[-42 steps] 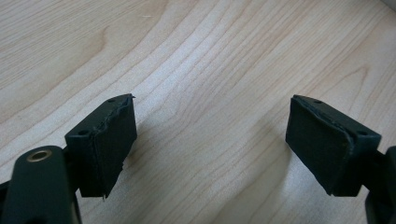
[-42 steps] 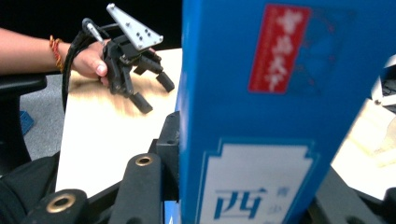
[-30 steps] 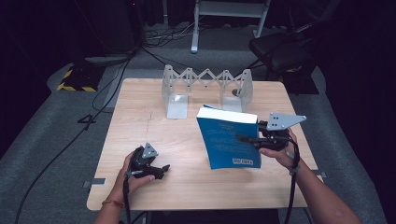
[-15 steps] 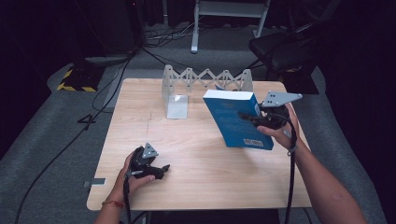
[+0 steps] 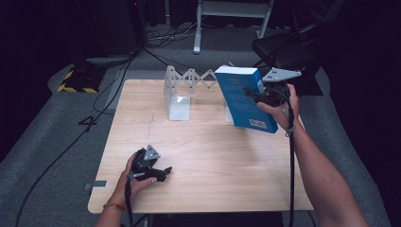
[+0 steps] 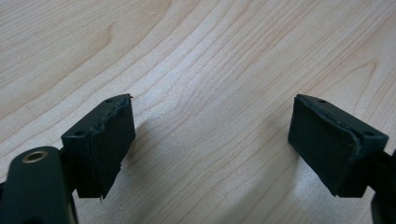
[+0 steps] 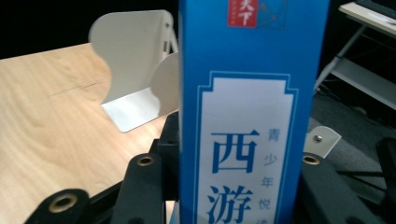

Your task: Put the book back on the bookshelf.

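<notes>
A thick blue book (image 5: pixel 241 101) with a white title panel on its spine (image 7: pixel 247 116) is held upright and tilted above the table's far right. My right gripper (image 5: pixel 251 94) is shut on it, one jaw on each cover. The book sits just right of a white expanding metal bookend rack (image 5: pixel 182 90), whose curved end plate (image 7: pixel 133 70) stands to the left in the right gripper view. My left gripper (image 5: pixel 161 172) rests on the wooden table (image 5: pixel 213 156) near the front left. It is open (image 6: pixel 210 140), with bare wood between its pads (image 6: pixel 105 144).
A black chair (image 5: pixel 283 49) and a white metal frame (image 5: pixel 231 19) stand on the grey floor beyond the table's far edge. Cables (image 5: pixel 113 80) run across the floor at the left. A yellow-and-black striped block (image 5: pixel 75 80) lies at the far left.
The right gripper has raised the book from lying low over the table to upright and carried it away from the person, toward the bookend rack. The left gripper has stayed put.
</notes>
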Demonstrator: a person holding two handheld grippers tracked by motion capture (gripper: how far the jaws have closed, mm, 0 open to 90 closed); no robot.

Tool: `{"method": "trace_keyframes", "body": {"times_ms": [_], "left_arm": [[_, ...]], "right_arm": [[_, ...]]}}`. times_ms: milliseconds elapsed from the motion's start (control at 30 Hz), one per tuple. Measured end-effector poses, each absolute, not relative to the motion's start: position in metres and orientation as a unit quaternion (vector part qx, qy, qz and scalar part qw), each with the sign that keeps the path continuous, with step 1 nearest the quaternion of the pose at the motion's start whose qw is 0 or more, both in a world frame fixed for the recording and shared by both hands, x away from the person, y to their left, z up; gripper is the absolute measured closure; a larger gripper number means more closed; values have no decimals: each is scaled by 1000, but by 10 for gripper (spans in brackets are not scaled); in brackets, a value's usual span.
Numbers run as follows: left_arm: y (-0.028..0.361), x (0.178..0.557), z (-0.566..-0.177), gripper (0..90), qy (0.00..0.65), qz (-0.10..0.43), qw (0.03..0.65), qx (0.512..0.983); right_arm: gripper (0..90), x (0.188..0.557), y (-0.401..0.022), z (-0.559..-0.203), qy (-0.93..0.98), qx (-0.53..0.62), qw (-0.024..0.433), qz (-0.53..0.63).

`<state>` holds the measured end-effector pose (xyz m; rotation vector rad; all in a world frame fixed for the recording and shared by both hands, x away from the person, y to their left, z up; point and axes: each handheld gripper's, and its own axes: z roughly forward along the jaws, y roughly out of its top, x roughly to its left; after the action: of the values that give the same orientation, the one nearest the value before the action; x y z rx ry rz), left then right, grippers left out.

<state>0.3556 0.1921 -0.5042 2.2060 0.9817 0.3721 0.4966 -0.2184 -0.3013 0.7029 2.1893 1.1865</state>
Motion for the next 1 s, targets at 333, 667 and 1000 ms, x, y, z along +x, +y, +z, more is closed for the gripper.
{"method": "trace_keyframes", "body": {"times_ms": [333, 667, 1000], "left_arm": [[192, 356, -504, 149, 377, 142, 342, 849], [192, 356, -504, 149, 376, 143, 342, 849], [192, 356, -504, 150, 376, 143, 342, 849]], "right_arm": [[618, 530, -212, -301, 793, 306, 294, 438], [616, 545, -213, -306, 757, 363, 306, 450], [616, 535, -223, -309, 746, 368, 314, 457]]}}
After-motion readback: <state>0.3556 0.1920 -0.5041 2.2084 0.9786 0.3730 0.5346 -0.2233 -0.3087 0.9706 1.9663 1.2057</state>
